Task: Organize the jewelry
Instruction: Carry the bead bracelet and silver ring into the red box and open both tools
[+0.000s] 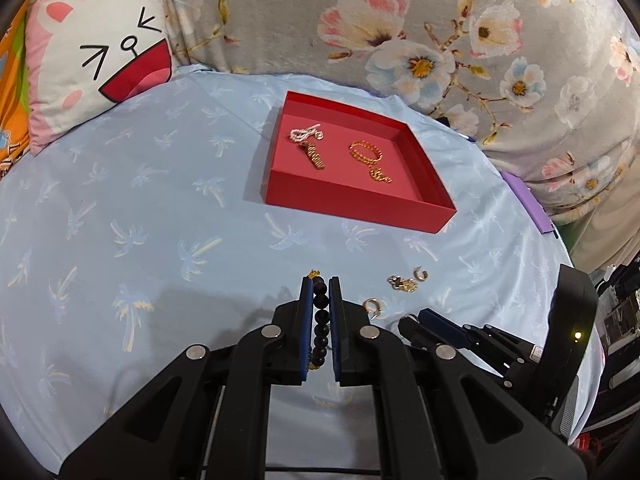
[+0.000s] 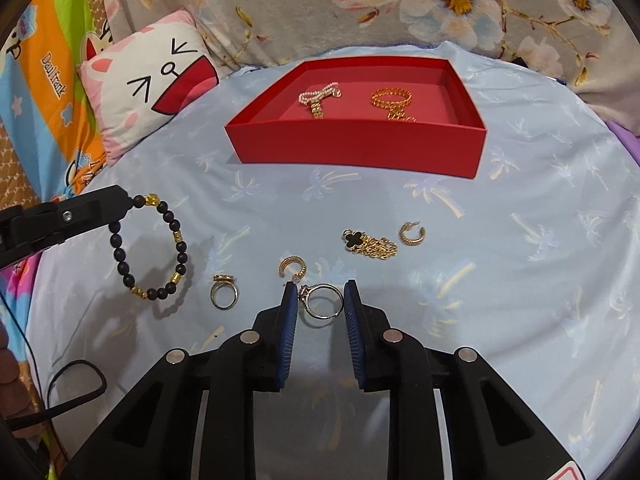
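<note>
Left gripper [image 1: 321,286] pinches the beaded bracelet [image 2: 150,248]; right gripper [image 2: 320,298], spread, seemingly untouching, straddles a ring [image 2: 323,301].

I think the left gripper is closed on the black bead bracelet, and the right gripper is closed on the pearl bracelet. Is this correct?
Not quite. The left gripper is indeed closed on the black bead bracelet, but the right wrist view shows the right gripper open around a silver ring on the sheet. The pearl bracelet lies in the red tray.
</note>
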